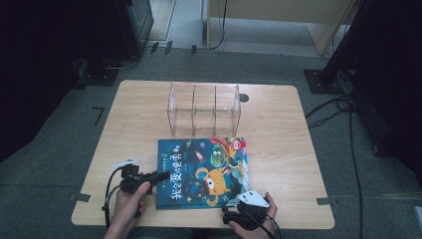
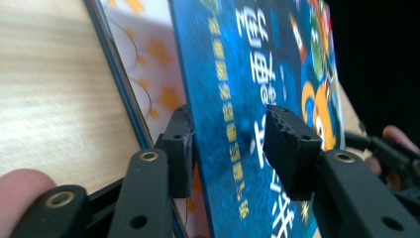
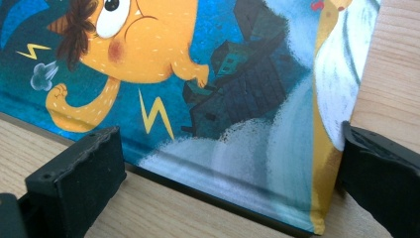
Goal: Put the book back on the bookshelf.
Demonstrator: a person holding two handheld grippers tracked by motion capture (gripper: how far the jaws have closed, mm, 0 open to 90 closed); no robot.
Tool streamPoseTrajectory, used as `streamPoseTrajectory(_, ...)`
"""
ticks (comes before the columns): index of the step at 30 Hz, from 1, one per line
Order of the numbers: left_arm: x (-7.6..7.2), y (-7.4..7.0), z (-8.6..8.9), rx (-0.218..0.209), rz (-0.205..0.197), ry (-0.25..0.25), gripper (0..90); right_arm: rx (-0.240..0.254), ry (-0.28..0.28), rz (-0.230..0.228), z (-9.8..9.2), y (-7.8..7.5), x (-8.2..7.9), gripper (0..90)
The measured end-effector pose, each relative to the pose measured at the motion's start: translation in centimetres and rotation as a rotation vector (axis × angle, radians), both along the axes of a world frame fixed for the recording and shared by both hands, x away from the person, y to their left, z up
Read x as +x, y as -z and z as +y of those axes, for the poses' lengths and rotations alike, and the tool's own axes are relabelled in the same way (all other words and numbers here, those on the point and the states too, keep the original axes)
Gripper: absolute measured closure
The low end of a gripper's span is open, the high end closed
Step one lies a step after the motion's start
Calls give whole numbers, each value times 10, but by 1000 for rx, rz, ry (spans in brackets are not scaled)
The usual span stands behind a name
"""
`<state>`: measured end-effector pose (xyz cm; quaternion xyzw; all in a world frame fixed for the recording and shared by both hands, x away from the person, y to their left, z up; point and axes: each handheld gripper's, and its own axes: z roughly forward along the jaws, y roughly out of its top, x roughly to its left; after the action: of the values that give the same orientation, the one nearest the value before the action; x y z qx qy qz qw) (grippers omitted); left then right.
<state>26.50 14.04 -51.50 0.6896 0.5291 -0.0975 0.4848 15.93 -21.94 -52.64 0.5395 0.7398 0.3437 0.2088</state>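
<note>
Two hand-held grippers flank the picture book [image 1: 201,172], flat near the tabletop's [image 1: 283,124] 6 o'clock edge. The left hand-held gripper [image 1: 160,176], at the book's 9 o'clock, straddles the lifted cover, jaws apparently not yet clamped. The right hand-held gripper [image 1: 238,205] gapes around the 5 o'clock corner, gripping nothing.

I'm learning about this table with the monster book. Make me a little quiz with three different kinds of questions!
1. True or false: the picture book stands inside the clear rack.
2. How many compartments does the rack have?
3. The left gripper has its jaws on either side of: A) the table edge, B) the lifted front cover, C) the rack.

Key: 1 false, it lies on the table in front of the rack. 2 three. 3 B; the right gripper sits open at the book's near corner.
</note>
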Motion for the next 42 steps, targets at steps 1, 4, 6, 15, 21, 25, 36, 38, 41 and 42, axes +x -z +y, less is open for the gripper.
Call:
streamPoseTrajectory(1, -1, 1, -2, 17, -2, 5, 554, 0, 1, 0, 0, 0, 0, 0)
streamPoseTrajectory(4, -7, 1, -9, 60, -23, 72, 508, 4, 7, -2, 0, 0, -1, 0)
streamPoseTrajectory(6, -10, 1, -9, 72, -37, 86, 502, 1, 16, -7, 0, 0, -1, 0)
streamPoseTrajectory(15, -15, 1, -4, 49, -15, 92, 546, -42, 33, -28, 3, 2, -1, 0)
streamPoseTrajectory(21, -10, -5, 5, -90, 38, 78, 689, -69, 38, -32, 4, 1, 2, 0)
streamPoseTrajectory(25, -9, -10, 7, -161, 41, 73, 735, -79, 43, -41, 5, 0, 2, 0)
streamPoseTrajectory(36, -3, -14, 1, -380, 148, 84, 874, -111, -40, -119, 21, -3, -8, 0)
streamPoseTrajectory(38, -3, -14, 0, -381, 155, 78, 875, -150, -41, -134, 29, 0, -8, 0)
streamPoseTrajectory(41, -3, -14, -2, -336, 150, 75, 856, -156, -50, -156, 38, -1, -8, 0)
streamPoseTrajectory(42, -4, -14, -3, -311, 143, 73, 842, -166, -47, -161, 42, -1, -7, 0)
